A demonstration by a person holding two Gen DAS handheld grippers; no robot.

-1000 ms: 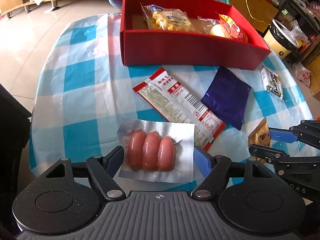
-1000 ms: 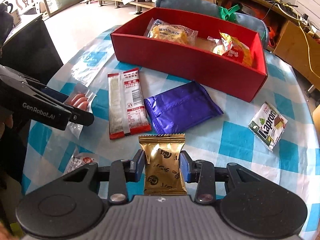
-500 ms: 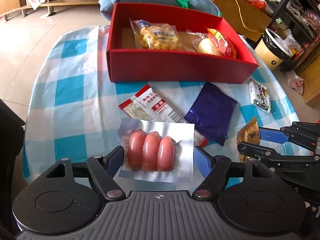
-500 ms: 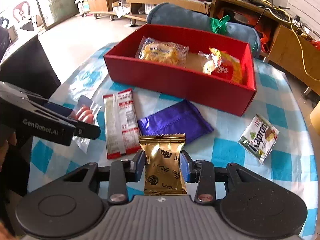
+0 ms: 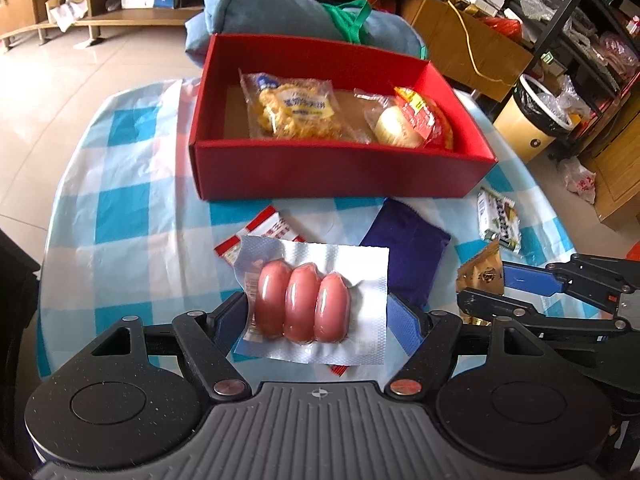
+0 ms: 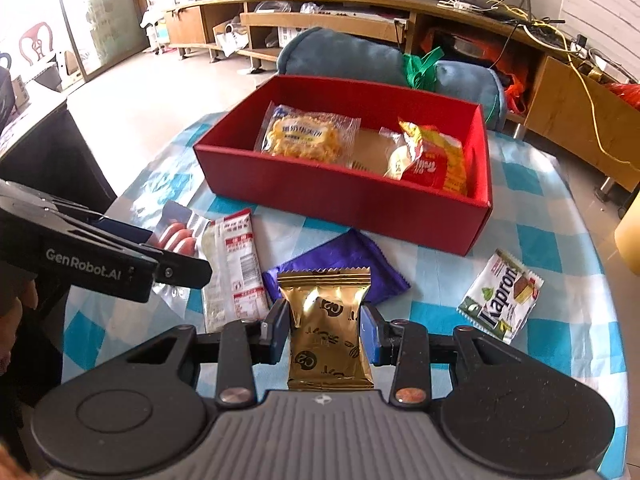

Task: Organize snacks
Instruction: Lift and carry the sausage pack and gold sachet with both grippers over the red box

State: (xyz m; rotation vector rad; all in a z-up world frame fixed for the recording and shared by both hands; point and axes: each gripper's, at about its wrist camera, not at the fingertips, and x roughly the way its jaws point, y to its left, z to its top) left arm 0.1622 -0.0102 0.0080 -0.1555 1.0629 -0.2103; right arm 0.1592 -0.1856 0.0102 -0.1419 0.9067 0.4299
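Left gripper (image 5: 316,312) is clamped on the vacuum-packed sausages (image 5: 302,304), low centre of its frame, held above the checked tablecloth (image 5: 120,208). Right gripper (image 6: 324,330) squeezes the gold snack packet (image 6: 328,332), bottom centre. Up top sits the red box (image 6: 340,196), holding a yellow pastry pack (image 6: 308,138) and a red-yellow snack bag (image 6: 432,160). Purple packet (image 6: 344,260) lies just below the box.

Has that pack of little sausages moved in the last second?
Yes. The sausage pack, clamped in the left gripper, has risen and neared the red box; it now covers most of the red-and-white packet.
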